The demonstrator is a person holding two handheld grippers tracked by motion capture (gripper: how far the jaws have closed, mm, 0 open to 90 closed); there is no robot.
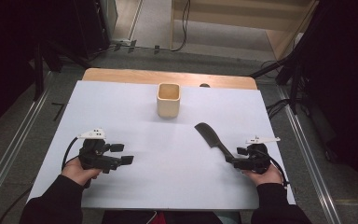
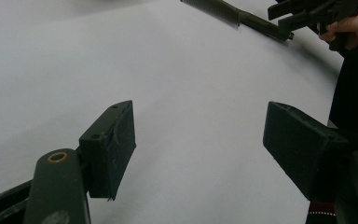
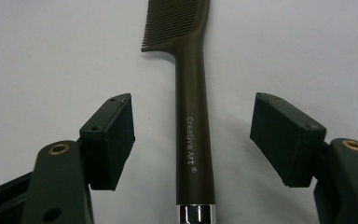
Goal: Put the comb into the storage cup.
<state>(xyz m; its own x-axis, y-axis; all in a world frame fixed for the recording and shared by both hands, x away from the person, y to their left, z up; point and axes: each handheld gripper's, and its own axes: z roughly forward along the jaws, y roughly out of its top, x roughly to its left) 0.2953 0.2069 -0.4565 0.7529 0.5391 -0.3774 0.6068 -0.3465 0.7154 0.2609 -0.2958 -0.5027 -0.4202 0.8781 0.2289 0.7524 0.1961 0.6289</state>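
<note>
Right hand-held gripper (image 3: pixel 193 128) wide apart, comb (image 3: pixel 191 98) handle untouched between its jaws.

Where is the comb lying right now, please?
In the high view the comb lies on the white table, right of centre, its handle between the open right gripper.

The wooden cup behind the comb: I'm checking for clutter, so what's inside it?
The cup stands upright and open-topped on the white table. Its pale inner walls show, with nothing sticking out; the bottom is hidden by the near wall.
</note>
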